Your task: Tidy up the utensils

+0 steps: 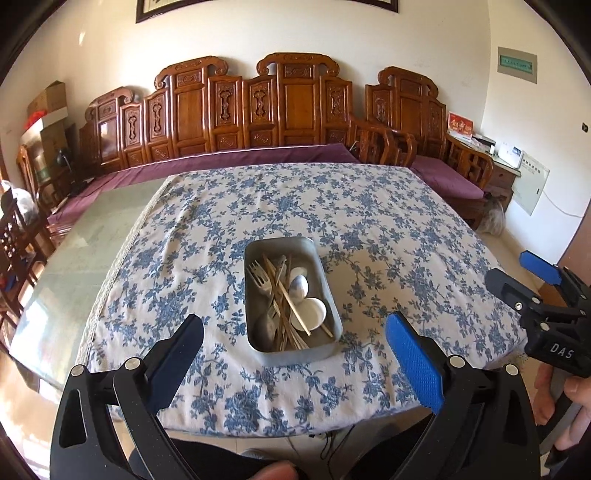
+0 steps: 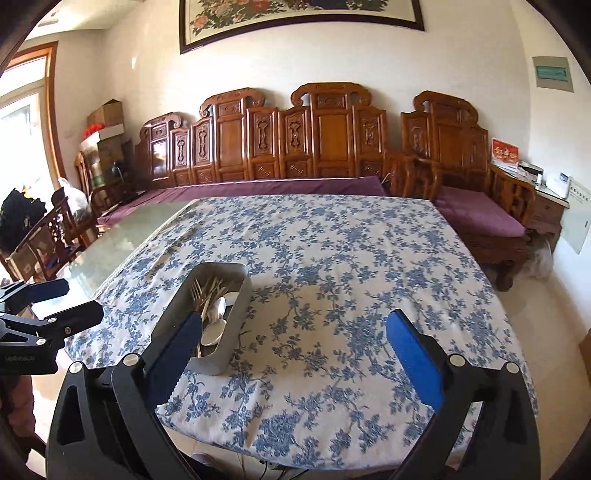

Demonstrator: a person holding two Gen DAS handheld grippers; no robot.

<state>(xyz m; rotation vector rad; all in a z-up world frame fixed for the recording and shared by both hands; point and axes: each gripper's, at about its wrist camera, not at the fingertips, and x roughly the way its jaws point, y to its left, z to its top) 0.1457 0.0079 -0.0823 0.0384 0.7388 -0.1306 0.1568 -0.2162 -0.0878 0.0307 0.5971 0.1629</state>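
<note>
While utensils [image 1: 284,302] fill the tray [image 1: 291,356], both grippers [image 1: 293,354] [image 2: 295,354] hover spread, empty, angled down.

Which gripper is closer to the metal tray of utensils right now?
Left. The left gripper faces the metal tray squarely; the right gripper is off to the tray's right side.

A white tablecloth with blue floral print [image 1: 229,206] covers most of the table, leaving a bare glass-topped strip [image 1: 85,236] along its left side. Behind the table stands a carved wooden bench [image 2: 317,140] with purple cushions [image 2: 251,190]. Cardboard boxes [image 2: 105,112] are stacked in the left corner, and a framed flower painting [image 2: 295,18] hangs on the wall above the bench.
</note>
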